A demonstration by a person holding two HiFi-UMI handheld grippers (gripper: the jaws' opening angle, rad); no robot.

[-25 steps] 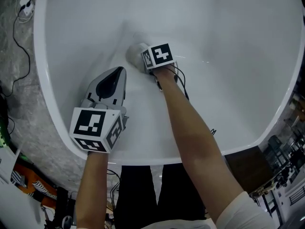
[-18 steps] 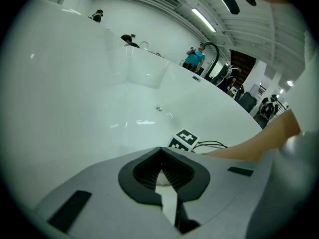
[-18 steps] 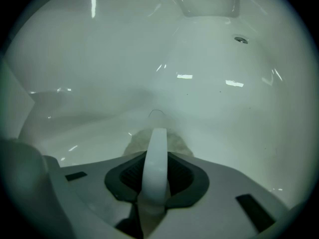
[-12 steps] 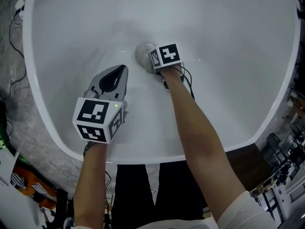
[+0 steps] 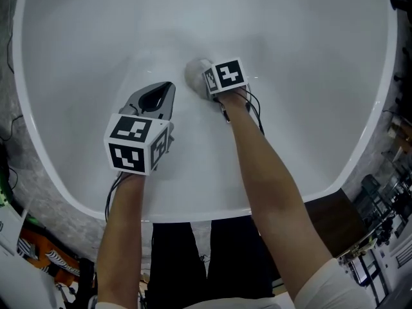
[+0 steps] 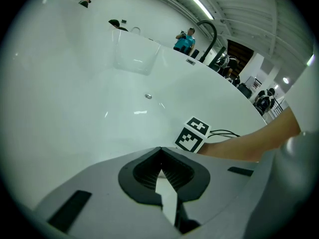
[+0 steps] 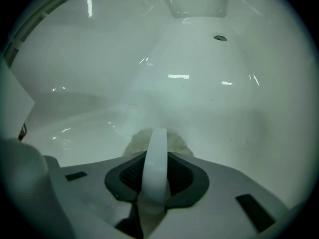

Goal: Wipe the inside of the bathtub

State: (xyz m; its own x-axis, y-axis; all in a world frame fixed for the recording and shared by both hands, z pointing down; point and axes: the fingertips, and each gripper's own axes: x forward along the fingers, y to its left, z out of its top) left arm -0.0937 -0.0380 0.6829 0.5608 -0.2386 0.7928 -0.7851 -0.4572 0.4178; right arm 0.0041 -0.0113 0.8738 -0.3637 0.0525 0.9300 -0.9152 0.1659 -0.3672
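The white bathtub (image 5: 77, 37) fills the head view. My right gripper (image 5: 205, 81) is low on the tub's floor, mostly hidden under its marker cube (image 5: 225, 76). It is shut on the white strap (image 7: 156, 168) of a round greyish wiping pad (image 5: 195, 74), which lies pressed on the tub surface (image 7: 174, 139). My left gripper (image 5: 161, 89) hovers over the tub's near wall, left of the pad and apart from it. Its jaws (image 6: 160, 151) are shut with nothing between them. The right marker cube (image 6: 193, 134) shows ahead of it.
A small round fitting (image 6: 148, 96) sits on the far tub wall (image 7: 220, 38). A black curved tap (image 6: 207, 34) rises beyond the rim, with people standing behind it. Cables (image 5: 9, 140) lie on the stone floor left of the tub. Racks (image 5: 380, 217) stand at the right.
The pad and my right gripper have slid a little to the right along the tub floor. My left gripper has moved further in over the tub, still shut.
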